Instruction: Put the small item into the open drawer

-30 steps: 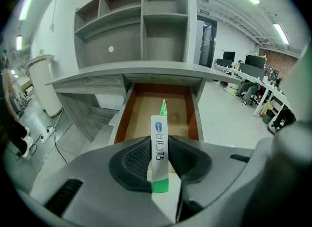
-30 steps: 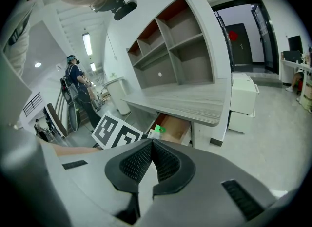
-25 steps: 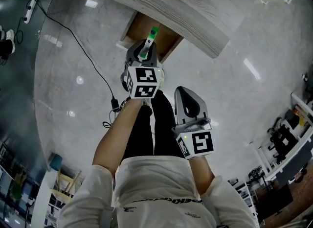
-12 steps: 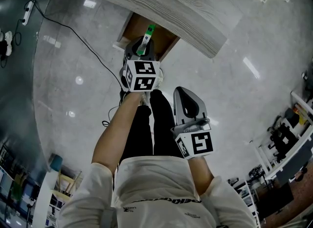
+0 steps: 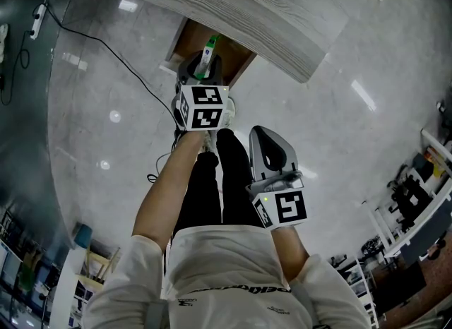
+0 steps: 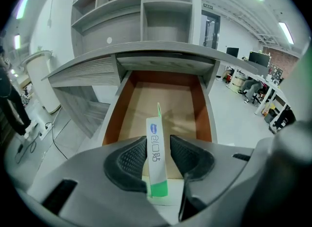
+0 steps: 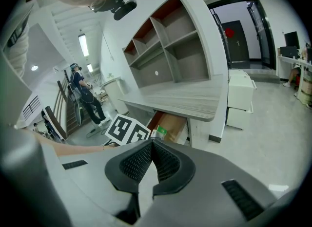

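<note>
The small item (image 6: 156, 158) is a slim white pack with a green end (image 5: 210, 51), upright between the jaws of my left gripper (image 6: 157, 145). Those jaws have just been opening. The pack leans on the left pad (image 6: 131, 160), and a gap shows at the right pad (image 6: 183, 155). My left gripper (image 5: 203, 70) hangs over the front of the open drawer (image 6: 202, 106), whose brown floor (image 5: 201, 34) is bare. My right gripper (image 7: 151, 145) is shut on nothing and hangs back near the person's waist (image 5: 272, 147). Its view catches the pack's green end (image 7: 160, 132).
A grey wooden desktop (image 5: 282, 10) overhangs the drawer, with open shelves (image 6: 146, 7) above it. A black cable (image 5: 127, 73) runs over the polished floor on the left. A white cabinet (image 7: 241, 99) stands beside the desk. A person (image 7: 85, 94) stands far off.
My left gripper has shifted a little further over the drawer with the pack, which now leans to the left. The right gripper has stayed where it was.
</note>
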Tool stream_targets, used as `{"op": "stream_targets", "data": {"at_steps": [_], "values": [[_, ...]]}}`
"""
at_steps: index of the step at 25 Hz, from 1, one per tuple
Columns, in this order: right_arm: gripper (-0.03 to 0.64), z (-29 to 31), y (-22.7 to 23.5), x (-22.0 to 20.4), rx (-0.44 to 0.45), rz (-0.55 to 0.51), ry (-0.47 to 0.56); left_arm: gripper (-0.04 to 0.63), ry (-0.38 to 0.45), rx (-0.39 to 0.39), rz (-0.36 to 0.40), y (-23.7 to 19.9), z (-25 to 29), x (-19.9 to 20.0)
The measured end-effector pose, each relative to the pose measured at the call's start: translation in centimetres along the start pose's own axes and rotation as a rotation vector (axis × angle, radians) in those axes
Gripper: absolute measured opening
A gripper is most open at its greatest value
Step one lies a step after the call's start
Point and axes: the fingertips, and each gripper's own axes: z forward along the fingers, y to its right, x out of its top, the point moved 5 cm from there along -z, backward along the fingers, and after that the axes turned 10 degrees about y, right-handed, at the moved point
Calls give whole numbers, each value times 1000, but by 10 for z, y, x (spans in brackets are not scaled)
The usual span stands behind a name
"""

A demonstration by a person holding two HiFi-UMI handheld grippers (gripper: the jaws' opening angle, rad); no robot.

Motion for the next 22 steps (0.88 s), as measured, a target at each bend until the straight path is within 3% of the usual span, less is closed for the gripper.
{"op": "stream_targets", "data": {"at_steps": [5,22], "values": [[32,-5,7,-1,-15,0,-4,176,1,10,-3,4,-3,3],[32,-26,-9,7,-58,5,47,183,41,7,-19,15,-47,19]]}}
